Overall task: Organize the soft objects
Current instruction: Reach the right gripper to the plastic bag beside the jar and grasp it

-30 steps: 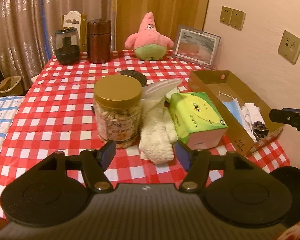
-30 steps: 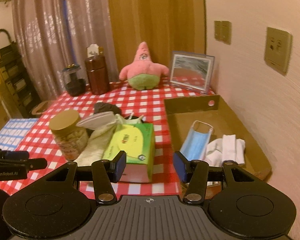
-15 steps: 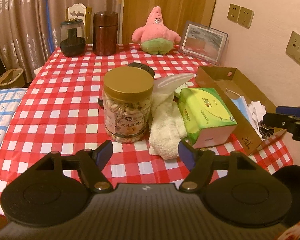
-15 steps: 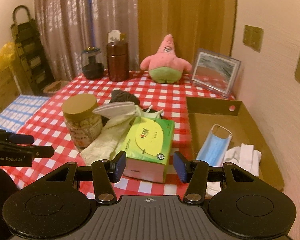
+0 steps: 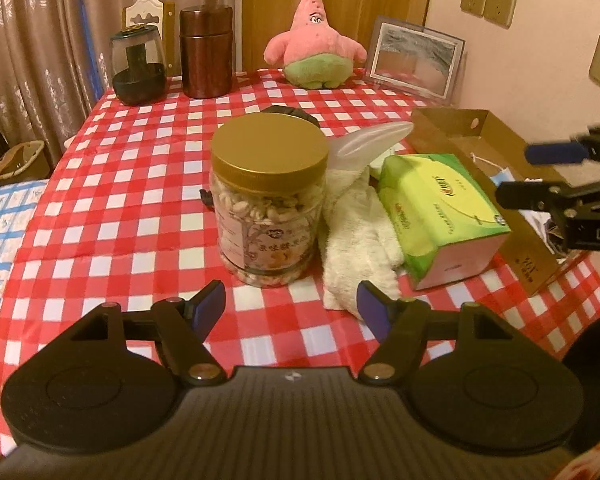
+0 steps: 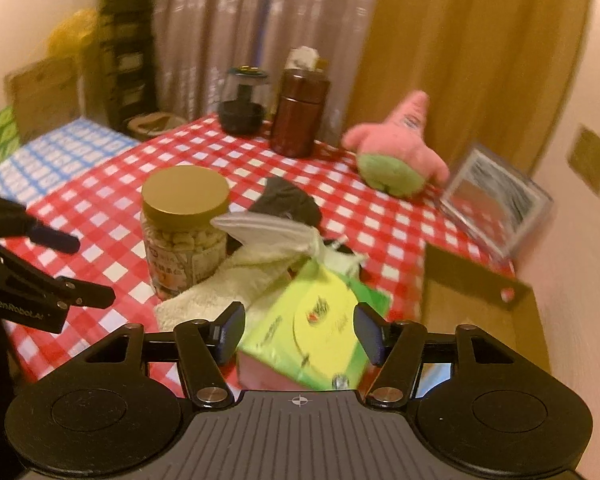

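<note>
I am swinging the right gripper (image 6: pixel 299 334) left from the box (image 6: pixel 484 308) until it is hovering over the tissue pack (image 6: pixel 320 332), fingers spread, empty. The left gripper (image 5: pixel 291 306), also spread, is facing the jar (image 5: pixel 268 200); the towel (image 5: pixel 358 240) is lying between jar and pack on the tabletop (image 5: pixel 140 200).

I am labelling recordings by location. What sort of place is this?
Probably a room in a home: a table under a red-and-white checked tablecloth, a pink star-shaped plush toy, a framed picture against the wall, and long curtains behind.
</note>
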The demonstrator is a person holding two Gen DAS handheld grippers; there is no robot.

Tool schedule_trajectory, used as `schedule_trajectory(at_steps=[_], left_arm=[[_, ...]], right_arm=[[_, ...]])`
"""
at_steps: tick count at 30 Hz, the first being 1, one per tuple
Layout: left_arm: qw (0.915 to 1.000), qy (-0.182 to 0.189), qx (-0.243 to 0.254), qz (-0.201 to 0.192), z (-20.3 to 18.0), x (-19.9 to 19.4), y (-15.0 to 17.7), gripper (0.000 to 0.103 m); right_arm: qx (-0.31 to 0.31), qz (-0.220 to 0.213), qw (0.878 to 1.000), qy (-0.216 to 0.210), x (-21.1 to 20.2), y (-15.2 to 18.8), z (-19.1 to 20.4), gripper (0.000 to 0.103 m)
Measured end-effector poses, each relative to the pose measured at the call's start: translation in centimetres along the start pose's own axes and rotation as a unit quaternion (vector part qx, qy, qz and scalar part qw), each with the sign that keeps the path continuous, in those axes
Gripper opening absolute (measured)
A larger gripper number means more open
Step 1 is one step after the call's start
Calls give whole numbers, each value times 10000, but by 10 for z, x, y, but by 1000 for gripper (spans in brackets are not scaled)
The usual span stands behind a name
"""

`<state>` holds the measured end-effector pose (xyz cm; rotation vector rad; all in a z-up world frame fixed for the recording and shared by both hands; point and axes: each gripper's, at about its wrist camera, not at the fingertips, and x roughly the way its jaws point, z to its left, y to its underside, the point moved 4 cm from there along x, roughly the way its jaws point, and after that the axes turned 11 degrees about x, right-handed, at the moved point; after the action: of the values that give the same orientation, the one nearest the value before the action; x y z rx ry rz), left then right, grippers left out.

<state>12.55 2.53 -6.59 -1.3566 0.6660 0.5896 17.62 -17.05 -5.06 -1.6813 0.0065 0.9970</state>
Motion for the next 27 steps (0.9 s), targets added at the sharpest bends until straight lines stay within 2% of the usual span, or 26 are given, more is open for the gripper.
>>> schedule_trajectory(at_steps=[4, 10, 13, 18, 25, 26, 27], left_arm=[[10000, -26, 72, 30, 7, 9, -4, 69], [9999, 35, 158, 41, 12, 20, -10, 70], [9998, 66, 154, 69, 15, 26, -12, 70], [9997, 159, 54, 151, 21, 36, -9, 70], [9995, 209, -84, 231, 29, 46, -5, 70], [9994, 236, -98, 237, 29, 47, -4, 70], [9993, 269, -115, 245, 28, 48, -4, 70]], right_arm=[[-633, -7, 9979, -98, 22, -10, 10, 63], [-1489, 105, 9886, -208, 63, -18, 23, 63], [-1997, 150, 9796, -151, 82, -19, 29, 63], [-2860, 147, 9581, -24, 111, -13, 39, 63], [-3091, 135, 9508, -131, 135, -12, 45, 62], [-3121, 97, 9500, -85, 136, -12, 46, 51], [-3142, 90, 9493, -46, 137, -12, 46, 32]])
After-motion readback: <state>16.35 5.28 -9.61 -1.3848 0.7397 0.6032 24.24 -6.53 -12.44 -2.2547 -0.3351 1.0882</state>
